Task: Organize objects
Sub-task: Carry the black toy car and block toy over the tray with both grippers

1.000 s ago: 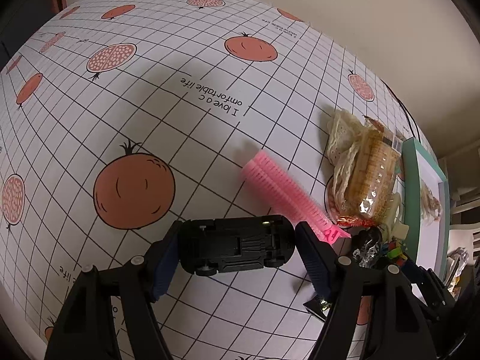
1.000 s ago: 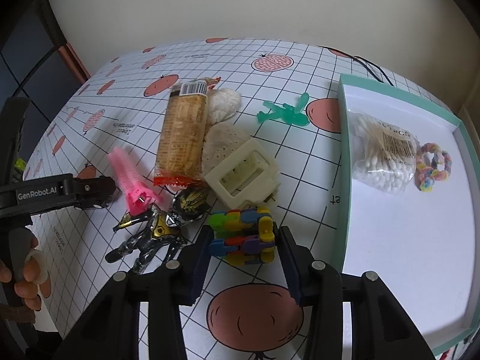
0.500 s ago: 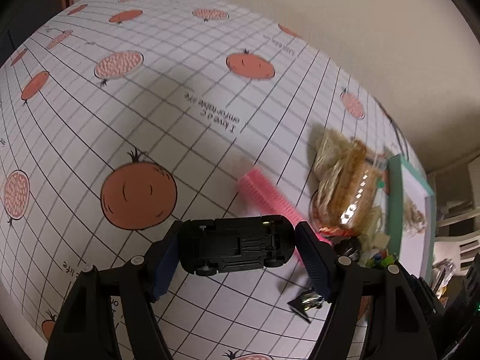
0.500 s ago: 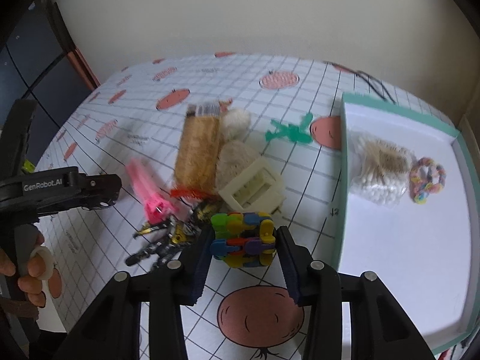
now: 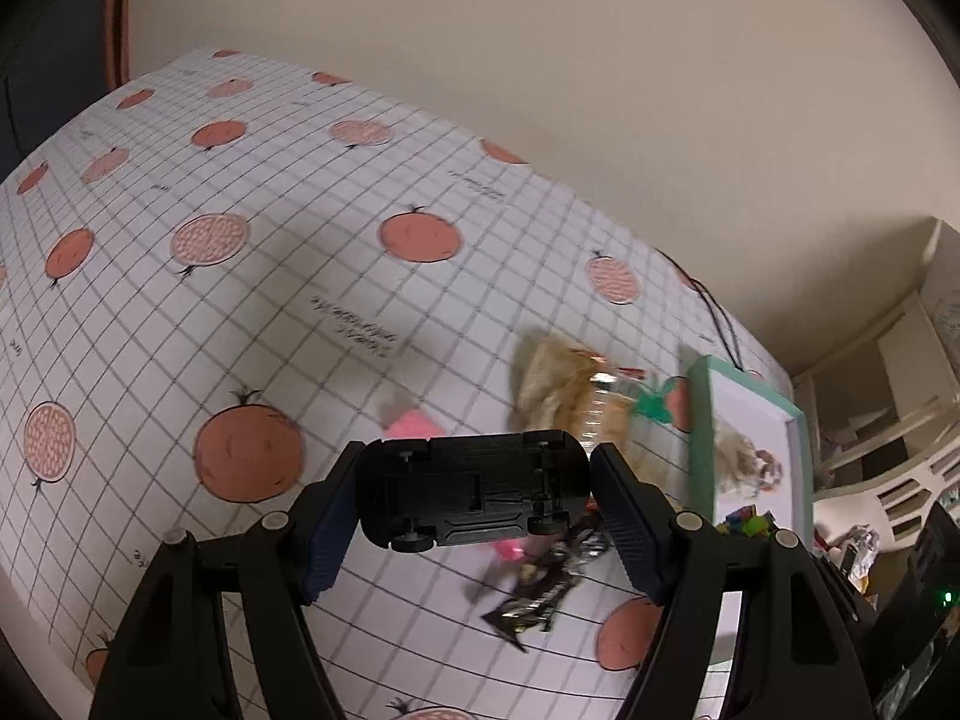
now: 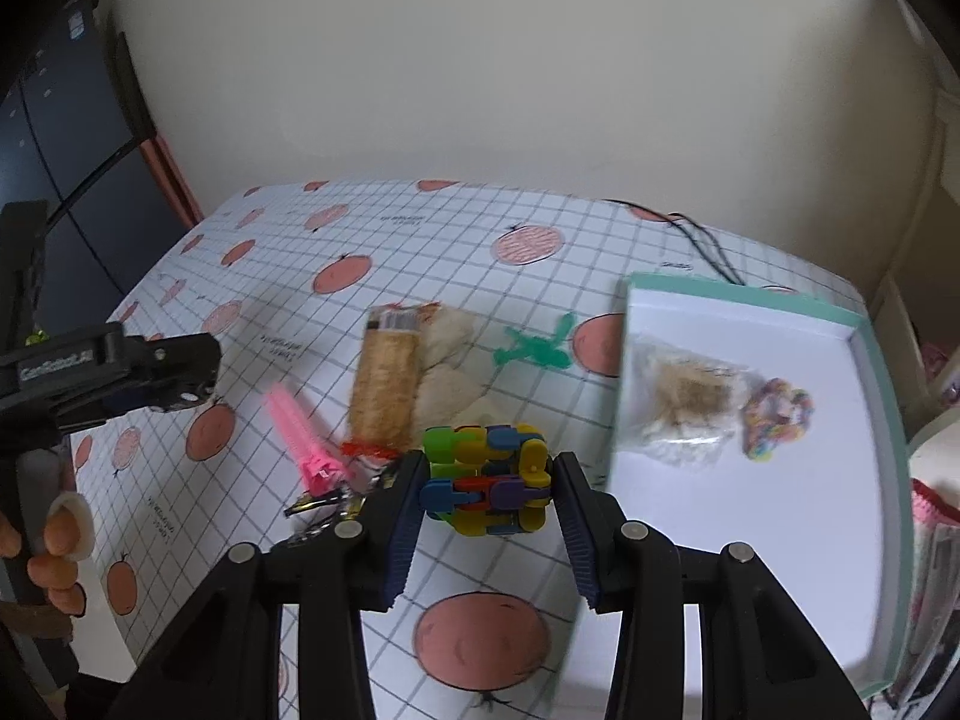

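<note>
Both tongs risen: left (image 5: 474, 495) pinching car (image 5: 471, 495), right (image 6: 489, 480) pinching cube (image 6: 486, 477).

- Tablecloth (image 6: 420, 252): white, black grid, printed with orange fruits and pale cut-fruit rounds; small lines of print, blurred and unreadable.
- Wall (image 6: 480, 72): plain cream, behind the table's far edge.
- Black cable (image 6: 702, 240): thin, lying on the cloth at the far edge, just behind the tray.
- Dark panelled surface (image 6: 54, 138): left of the table, reddish strip beside it.
- White shelving (image 5: 888, 420): right of the table; contents indistinct.
</note>
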